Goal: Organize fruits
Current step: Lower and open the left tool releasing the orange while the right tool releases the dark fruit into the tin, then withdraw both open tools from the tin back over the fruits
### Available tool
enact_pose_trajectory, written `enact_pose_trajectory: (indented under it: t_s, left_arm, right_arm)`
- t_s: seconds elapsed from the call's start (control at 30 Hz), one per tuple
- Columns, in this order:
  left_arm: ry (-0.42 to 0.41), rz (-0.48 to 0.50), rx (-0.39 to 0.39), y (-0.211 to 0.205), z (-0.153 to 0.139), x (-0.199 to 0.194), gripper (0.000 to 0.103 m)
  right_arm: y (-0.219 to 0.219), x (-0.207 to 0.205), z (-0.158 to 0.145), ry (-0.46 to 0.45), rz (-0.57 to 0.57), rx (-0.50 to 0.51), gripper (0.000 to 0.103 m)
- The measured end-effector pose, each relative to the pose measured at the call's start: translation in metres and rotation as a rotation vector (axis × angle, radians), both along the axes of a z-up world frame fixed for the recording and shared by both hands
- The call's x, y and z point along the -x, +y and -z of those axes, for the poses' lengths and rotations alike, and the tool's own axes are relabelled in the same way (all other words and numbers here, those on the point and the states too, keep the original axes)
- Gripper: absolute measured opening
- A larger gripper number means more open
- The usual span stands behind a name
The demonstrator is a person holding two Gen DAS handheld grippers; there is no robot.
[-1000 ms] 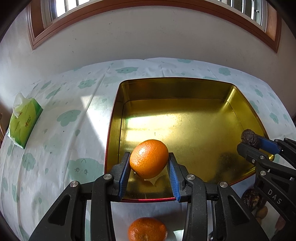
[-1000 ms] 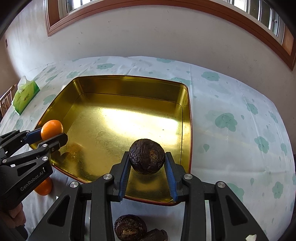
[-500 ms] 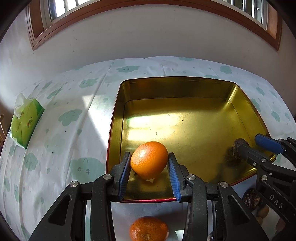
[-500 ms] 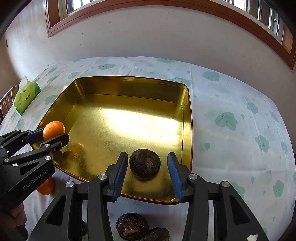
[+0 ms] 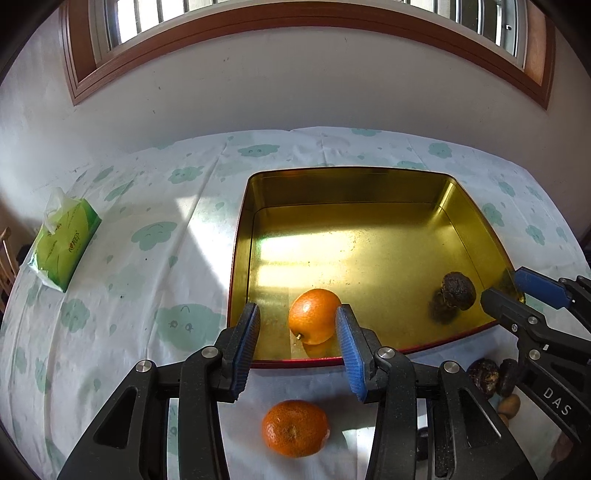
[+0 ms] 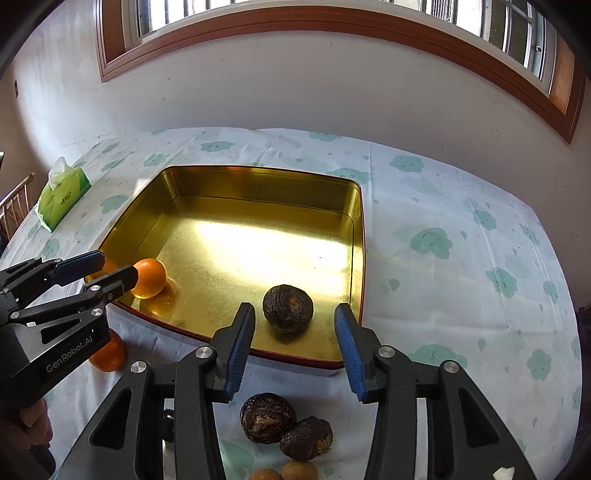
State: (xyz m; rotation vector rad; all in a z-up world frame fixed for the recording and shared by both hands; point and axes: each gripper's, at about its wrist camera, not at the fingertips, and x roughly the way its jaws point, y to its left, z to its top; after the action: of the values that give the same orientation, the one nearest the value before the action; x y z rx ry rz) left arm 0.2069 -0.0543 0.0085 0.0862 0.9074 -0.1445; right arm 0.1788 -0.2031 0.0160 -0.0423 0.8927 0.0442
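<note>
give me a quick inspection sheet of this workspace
surface: table under a white tablecloth with green cloud print.
job's things: gold tin tray holds one orange at its near left and one dark wrinkled fruit at its near right. Outside it on the cloth: another orange, two more dark wrinkled fruits, small brown fruits at the frame's bottom.
clutter: green tissue pack at the far left.
grippers: left gripper open, jaws just widened, orange freed; right gripper open, dark fruit freed.
cables: nothing seen.
surroundings: white wall, wood-framed window, chair back at the left edge.
</note>
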Motion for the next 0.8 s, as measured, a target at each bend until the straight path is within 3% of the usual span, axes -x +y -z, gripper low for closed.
enact_pose_trajectory:
  t_s: [0.27, 0.8]
  left_arm:
    - [-0.035, -0.011, 0.016, 0.014, -0.015, 0.036, 0.044]
    - [-0.034, -0.016, 0.009, 0.026, -0.009, 0.104, 0.044]
  right_arm:
    - [-0.005, 0.033, -0.013, -0.034, 0.019, 0.003, 0.042]
    - [0.004, 0.095, -0.014, -0.051, 0.014, 0.000, 0.042]
